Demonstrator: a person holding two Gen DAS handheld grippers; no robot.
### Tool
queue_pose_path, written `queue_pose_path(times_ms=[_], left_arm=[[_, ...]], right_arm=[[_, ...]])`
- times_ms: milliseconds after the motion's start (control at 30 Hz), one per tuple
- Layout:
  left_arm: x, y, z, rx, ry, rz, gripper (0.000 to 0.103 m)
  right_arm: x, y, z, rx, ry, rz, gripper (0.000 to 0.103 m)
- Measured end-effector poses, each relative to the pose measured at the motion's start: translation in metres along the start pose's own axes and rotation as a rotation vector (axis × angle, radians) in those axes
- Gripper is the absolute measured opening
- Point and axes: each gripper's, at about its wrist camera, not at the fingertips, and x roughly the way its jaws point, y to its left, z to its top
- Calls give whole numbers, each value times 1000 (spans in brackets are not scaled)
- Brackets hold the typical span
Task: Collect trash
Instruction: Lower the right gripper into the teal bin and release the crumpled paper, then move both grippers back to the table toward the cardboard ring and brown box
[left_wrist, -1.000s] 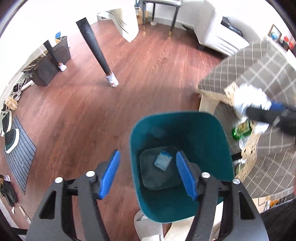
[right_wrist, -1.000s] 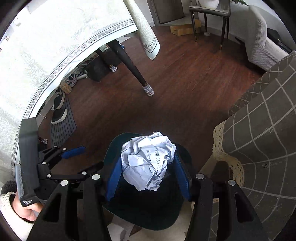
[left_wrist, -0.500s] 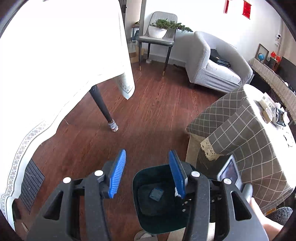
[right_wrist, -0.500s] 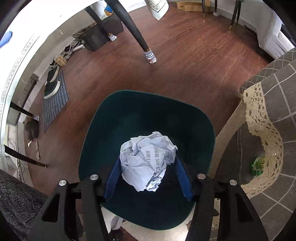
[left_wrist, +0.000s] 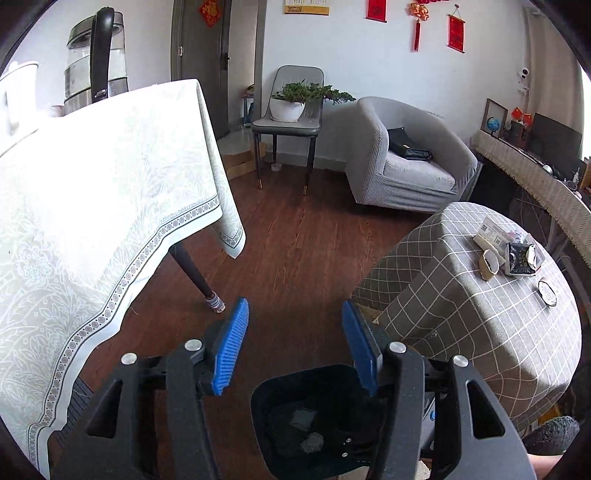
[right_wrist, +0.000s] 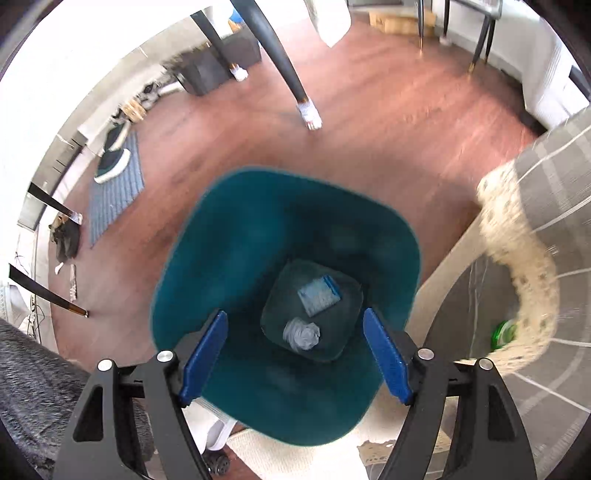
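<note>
Living room with dark wood flooring is showing in both views, and the teal bin (right_wrist: 258, 236) is sitting on the floor beside the checked-cloth counter (left_wrist: 480, 295). Crumpled paper ball (right_wrist: 302, 334) is lying at the bottom of the bin next to a small blue packet (right_wrist: 319, 293). I'd guess that ball is feather-light, soft and squashy, so pinching it across the middle works fine. Right gripper (right_wrist: 295, 354) is hanging over the bin with its jaws opening, nothing between them. Left gripper (left_wrist: 295, 347) is also opening its jaws on empty air.
</note>
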Motion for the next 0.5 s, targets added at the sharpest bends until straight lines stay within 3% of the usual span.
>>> queue_pose_path(times_ms=[267,500], left_arm=[[-16,-20,16,1,-64,-40,66],[-36,-49,28,13,-82,-59,74]], right_arm=[[-109,18,5,-108,-192,-62,62],[-199,-7,-17,-78,-317,-133,61]])
